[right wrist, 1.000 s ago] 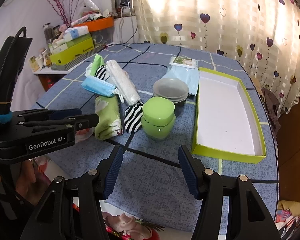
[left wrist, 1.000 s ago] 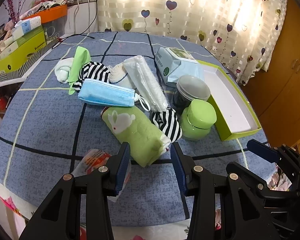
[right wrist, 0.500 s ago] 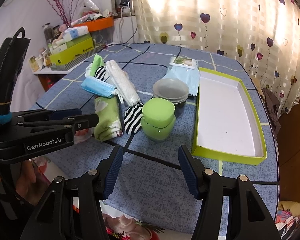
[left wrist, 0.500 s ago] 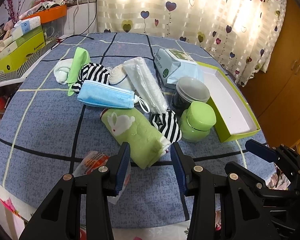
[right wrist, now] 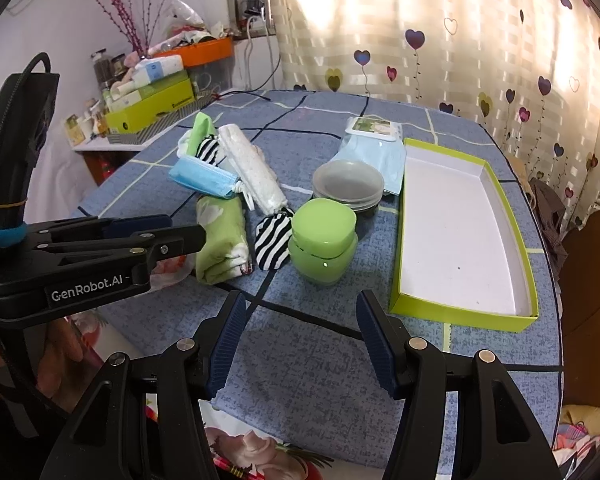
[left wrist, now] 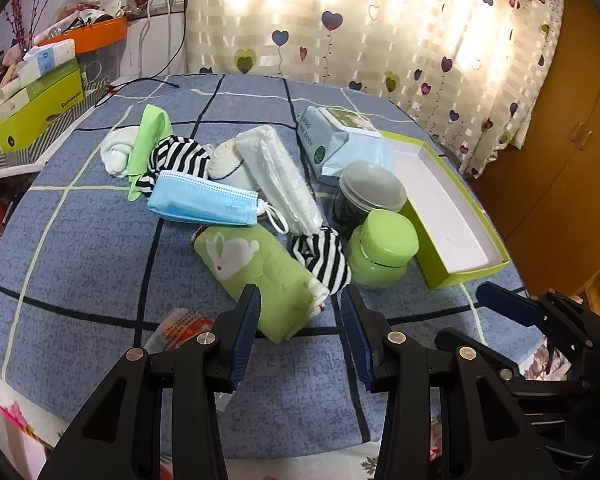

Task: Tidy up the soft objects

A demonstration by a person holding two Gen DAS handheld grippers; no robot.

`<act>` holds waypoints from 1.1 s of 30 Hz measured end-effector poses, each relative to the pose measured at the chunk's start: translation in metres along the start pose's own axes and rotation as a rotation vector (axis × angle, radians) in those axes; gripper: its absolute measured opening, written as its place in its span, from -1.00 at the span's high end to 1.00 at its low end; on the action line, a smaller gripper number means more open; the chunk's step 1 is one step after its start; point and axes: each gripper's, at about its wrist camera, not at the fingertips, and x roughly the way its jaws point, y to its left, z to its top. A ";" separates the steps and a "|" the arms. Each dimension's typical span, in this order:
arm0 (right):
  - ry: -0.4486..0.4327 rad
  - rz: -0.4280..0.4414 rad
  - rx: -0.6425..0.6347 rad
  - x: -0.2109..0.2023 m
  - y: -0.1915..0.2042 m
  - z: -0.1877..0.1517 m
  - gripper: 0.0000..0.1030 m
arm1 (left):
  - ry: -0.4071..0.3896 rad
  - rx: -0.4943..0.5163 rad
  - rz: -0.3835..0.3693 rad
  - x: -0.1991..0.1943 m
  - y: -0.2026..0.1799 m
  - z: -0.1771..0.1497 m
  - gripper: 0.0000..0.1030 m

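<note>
I see the soft things heaped on the blue checked desk (left wrist: pixel 80 248): a rolled green towel (left wrist: pixel 260 268) with a white rabbit on it lies nearest me, its near end just ahead of my left tongs (left wrist: pixel 300 312), whose jaws stand apart with nothing clamped. Touching the towel's right side is a striped sock (left wrist: pixel 324 260); behind it lie a blue face mask (left wrist: pixel 204 200), a white folded cloth (left wrist: pixel 280 176), another striped piece (left wrist: pixel 176 156) and a light green cloth (left wrist: pixel 148 136). Right of the sock stands a green jar (right wrist: pixel 324 240), with a clear-lidded tub (right wrist: pixel 348 180) and a pack of wipes (right wrist: pixel 372 148) behind. The open green box (right wrist: pixel 460 308) sits empty at the right. My right tongs (right wrist: pixel 300 332) hover apart over bare desk, holding nothing.
</note>
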 end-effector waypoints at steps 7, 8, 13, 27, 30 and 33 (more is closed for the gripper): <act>-0.018 0.017 -0.003 -0.003 0.002 0.000 -0.12 | -0.030 0.010 0.004 -0.006 0.000 0.000 0.16; -0.018 0.019 -0.005 -0.003 0.002 -0.001 -0.12 | -0.038 0.009 0.002 -0.007 0.000 0.001 0.16; -0.026 0.058 -0.031 -0.003 0.008 0.001 -0.12 | -0.054 -0.009 -0.022 -0.012 0.005 0.001 0.16; -0.048 0.080 -0.074 0.007 0.015 0.024 -0.11 | -0.096 -0.066 -0.010 -0.016 0.047 0.002 0.16; -0.046 0.085 -0.088 0.012 0.018 0.030 -0.11 | -0.082 -0.075 0.006 -0.011 0.057 0.002 0.16; -0.059 0.081 -0.102 0.016 0.020 0.039 -0.10 | -0.062 -0.079 0.015 -0.006 0.067 0.001 0.16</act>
